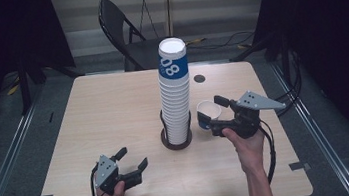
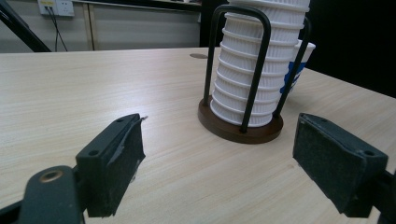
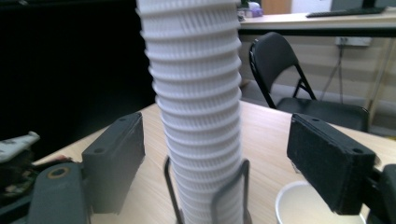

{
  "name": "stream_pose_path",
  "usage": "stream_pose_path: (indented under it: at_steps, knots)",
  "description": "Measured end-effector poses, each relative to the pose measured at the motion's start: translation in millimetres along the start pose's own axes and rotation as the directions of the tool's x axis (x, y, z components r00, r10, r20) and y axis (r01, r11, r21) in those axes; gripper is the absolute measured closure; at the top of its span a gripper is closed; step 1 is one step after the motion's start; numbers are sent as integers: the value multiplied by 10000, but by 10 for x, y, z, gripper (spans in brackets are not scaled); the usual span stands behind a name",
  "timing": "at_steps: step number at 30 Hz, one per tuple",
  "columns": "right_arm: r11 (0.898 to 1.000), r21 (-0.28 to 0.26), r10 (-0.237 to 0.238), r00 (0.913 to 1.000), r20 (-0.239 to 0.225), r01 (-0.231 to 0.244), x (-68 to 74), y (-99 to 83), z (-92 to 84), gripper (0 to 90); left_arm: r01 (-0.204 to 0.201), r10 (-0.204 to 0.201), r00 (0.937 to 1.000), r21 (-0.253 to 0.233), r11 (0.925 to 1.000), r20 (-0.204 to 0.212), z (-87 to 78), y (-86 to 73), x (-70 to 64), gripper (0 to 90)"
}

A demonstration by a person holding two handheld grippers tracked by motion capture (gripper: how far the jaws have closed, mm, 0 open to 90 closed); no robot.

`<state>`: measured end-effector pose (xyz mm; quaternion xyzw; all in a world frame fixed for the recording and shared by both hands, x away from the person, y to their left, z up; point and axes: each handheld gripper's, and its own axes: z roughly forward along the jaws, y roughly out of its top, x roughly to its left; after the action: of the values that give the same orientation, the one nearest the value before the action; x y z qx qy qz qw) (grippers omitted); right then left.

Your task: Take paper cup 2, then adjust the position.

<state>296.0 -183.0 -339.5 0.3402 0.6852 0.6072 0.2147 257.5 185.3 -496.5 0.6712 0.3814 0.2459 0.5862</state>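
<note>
A tall stack of white ribbed paper cups (image 1: 176,97), its top cup printed blue, stands in a black wire holder with a round brown base (image 1: 177,142) at the table's middle. A single blue-and-white cup (image 1: 208,113) stands upright just right of the stack. My right gripper (image 1: 218,114) is open around that cup's side. In the right gripper view the cup's rim (image 3: 299,205) sits low beside the right jaw, with the stack (image 3: 198,116) straight ahead. My left gripper (image 1: 132,158) rests open near the front left, aimed at the holder (image 2: 240,130), nothing between its jaws.
The wooden table (image 1: 113,105) has a small round grommet (image 1: 200,78) behind the stack. A black folding chair (image 1: 124,33) stands beyond the far edge. Metal rails run along the floor on both sides.
</note>
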Motion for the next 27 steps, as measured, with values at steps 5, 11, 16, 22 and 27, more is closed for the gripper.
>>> stream_pose_path:
  at_steps: [5, 11, 16, 22, 27]
  knots:
    - [9998, -159, -159, 9997, -197, 156, 28, 147, -13, 187, 11, -11, 10000, 4, 10000, 2, 1, 0, 0, 161]
    - [9990, -250, -389, 9971, -660, 373, 90, 369, 21, 173, 18, -18, 10000, -33, 10000, -21, 0, -1, 1, 161]
    - [9981, -487, -440, 9932, -1076, 390, 122, 545, 42, 163, 30, -30, 10000, -44, 10000, 41, -3, -2, 5, 161]
    - [9955, -721, -690, 9911, -1135, 610, 168, 714, 60, 152, 14, -14, 10000, -17, 10000, 34, -1, -1, 5, 161]
    - [9948, -760, -767, 9897, -1206, 679, 178, 886, 166, 142, 39, -39, 10000, -45, 10000, 27, -3, -2, 6, 161]
